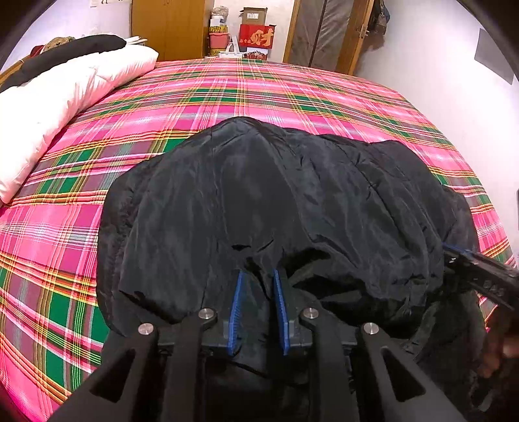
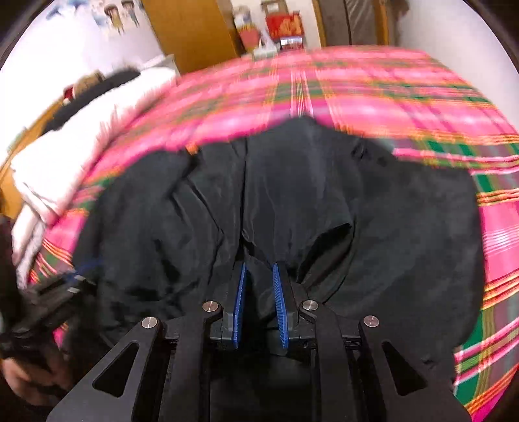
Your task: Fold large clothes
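A large black padded jacket [image 1: 259, 194] lies bunched on a bed with a pink plaid sheet [image 1: 259, 91]. My left gripper [image 1: 258, 276] is at the jacket's near edge, its blue pads [image 1: 235, 308] pinching a fold of the black fabric, which puckers toward them. In the right wrist view, which is blurred, the jacket [image 2: 308, 194] fills the middle, and my right gripper [image 2: 259, 267] is shut on another fold of its near edge. The right gripper [image 1: 470, 269] also shows at the jacket's right side, and the left gripper [image 2: 65, 285] at its left side.
A white duvet [image 1: 65, 91] with dark clothes on it lies along the bed's left side. Beyond the far edge stand a wooden wardrobe [image 1: 168, 29], stacked boxes [image 1: 256, 35] and a door. A hand [image 1: 499, 344] holds the right gripper.
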Action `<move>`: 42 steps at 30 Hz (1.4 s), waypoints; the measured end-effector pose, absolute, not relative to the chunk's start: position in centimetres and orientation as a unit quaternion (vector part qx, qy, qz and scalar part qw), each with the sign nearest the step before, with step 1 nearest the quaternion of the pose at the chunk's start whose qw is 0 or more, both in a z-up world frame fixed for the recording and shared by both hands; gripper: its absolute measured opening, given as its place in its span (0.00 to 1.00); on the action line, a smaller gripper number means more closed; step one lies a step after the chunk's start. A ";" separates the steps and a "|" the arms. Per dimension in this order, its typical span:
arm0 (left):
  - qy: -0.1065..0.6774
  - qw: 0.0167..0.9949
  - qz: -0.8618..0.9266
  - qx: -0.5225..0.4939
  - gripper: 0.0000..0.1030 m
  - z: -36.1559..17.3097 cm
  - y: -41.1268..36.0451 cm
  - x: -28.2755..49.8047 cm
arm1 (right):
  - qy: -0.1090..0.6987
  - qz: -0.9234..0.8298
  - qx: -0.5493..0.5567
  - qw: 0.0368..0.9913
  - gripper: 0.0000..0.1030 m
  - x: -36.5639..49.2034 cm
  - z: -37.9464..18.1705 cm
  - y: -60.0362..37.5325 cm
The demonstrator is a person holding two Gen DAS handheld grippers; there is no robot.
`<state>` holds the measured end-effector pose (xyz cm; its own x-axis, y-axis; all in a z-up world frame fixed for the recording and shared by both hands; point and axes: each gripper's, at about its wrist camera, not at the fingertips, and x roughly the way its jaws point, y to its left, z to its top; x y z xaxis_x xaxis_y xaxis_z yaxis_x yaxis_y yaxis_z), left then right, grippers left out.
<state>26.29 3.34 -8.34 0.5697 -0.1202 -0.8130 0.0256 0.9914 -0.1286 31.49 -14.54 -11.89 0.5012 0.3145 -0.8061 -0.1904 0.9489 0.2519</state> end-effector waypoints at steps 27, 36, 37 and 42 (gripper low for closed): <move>0.433 0.900 -0.022 -0.034 0.21 -5.0 4.1 11.9 | 0.483 0.089 0.105 0.865 0.29 13.8 -8.4 -24.5; 0.440 0.896 0.023 -0.060 0.21 -5.2 7.2 6.9 | 0.504 0.072 0.127 0.851 0.53 10.3 -10.0 -27.1; 0.442 0.894 0.028 -0.064 0.21 -5.3 7.7 6.3 | 0.505 0.072 0.129 0.850 0.53 9.9 -10.1 -27.3; 0.450 0.887 0.047 -0.095 0.21 -5.8 10.3 4.3 | 0.509 0.062 0.146 0.846 0.53 8.5 -10.8 -28.4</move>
<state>4.32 10.33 -5.85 0.5903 -0.0017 -0.8071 -0.1687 0.9776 -0.1255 8.49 -28.41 -10.83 0.4733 0.2525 -0.8440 0.0444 0.9500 0.3091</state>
